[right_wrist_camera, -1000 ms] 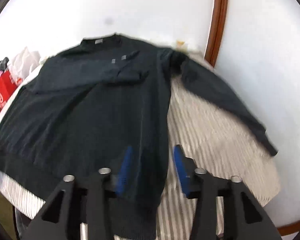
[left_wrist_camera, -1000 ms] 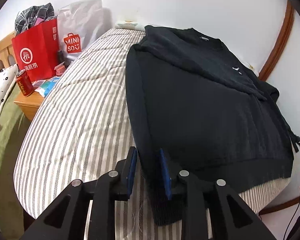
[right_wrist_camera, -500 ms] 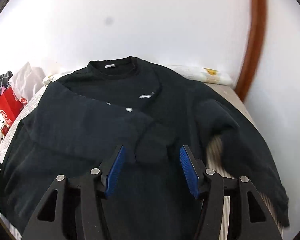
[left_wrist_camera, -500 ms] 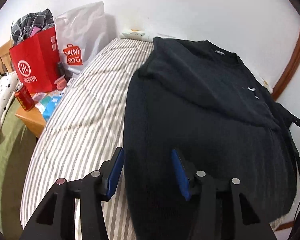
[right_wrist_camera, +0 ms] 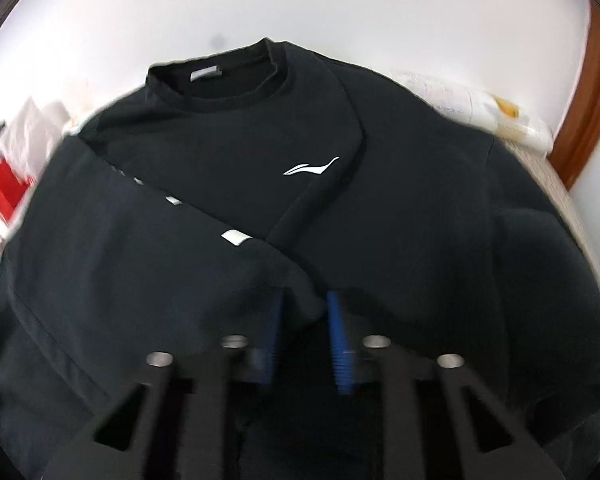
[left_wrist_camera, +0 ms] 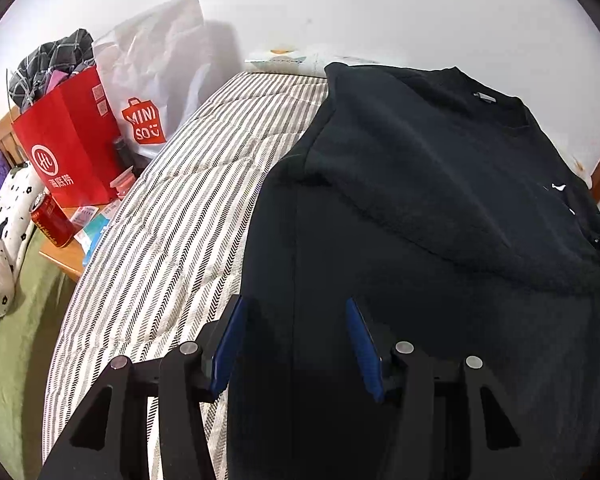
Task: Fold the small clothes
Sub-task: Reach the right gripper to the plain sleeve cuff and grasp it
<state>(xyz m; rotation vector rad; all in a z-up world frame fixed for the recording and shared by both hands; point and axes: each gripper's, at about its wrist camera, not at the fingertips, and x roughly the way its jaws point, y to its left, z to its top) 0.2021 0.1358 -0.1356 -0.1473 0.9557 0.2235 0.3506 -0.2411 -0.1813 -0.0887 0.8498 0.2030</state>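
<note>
Striped bed [left_wrist_camera: 172, 240]; black sweatshirt [left_wrist_camera: 440, 208] spread flat

Bright, even, diffuse light; soft shadow behind white MINISO bag [left_wrist_camera: 156, 80]. Left view sharp. Right view motion-blurred, worst at left edge. Fisheye bending, dark vignette corners. Black sweatshirt [right_wrist_camera: 300, 200] detail crushed.

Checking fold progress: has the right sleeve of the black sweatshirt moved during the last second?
Yes. The right sleeve lay stretched out on the striped bedspread toward the white wall; now it is folded inward over the black sweatshirt, below the collar.
</note>
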